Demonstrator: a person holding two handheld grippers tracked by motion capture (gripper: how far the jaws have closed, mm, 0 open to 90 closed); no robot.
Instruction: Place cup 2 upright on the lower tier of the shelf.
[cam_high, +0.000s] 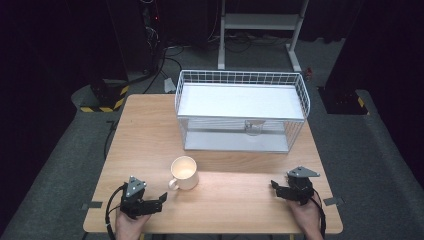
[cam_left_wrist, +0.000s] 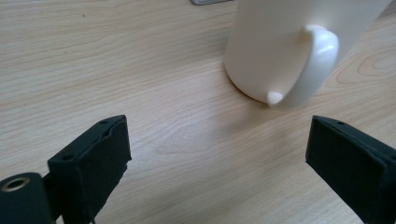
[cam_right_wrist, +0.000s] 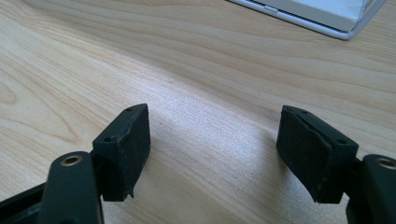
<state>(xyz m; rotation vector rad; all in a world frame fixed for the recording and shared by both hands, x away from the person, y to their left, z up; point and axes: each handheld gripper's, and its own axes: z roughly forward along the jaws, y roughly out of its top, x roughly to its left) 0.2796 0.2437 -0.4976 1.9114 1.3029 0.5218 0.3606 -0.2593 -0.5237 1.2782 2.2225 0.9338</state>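
A cream mug (cam_high: 184, 172) stands upright on the wooden table (cam_high: 150, 135), its handle turned toward the near left. My left gripper (cam_high: 159, 202) lies just left of and nearer than the mug, open, pointing at the handle. In the left gripper view the mug (cam_left_wrist: 289, 46) and its handle sit a short way beyond the open gripper (cam_left_wrist: 219, 154), with bare wood between the jaws. My right gripper (cam_high: 276, 190) rests near the table's front right, open with nothing in it. Only table shows between its jaws in the right gripper view (cam_right_wrist: 215, 144).
A white wire rack (cam_high: 242, 110) with a flat upper shelf stands at the back middle of the table; its base corner (cam_right_wrist: 322, 16) lies ahead of the right gripper. A small clear object (cam_high: 254, 128) hangs at its front. Dark floor, cables and a stand lie beyond.
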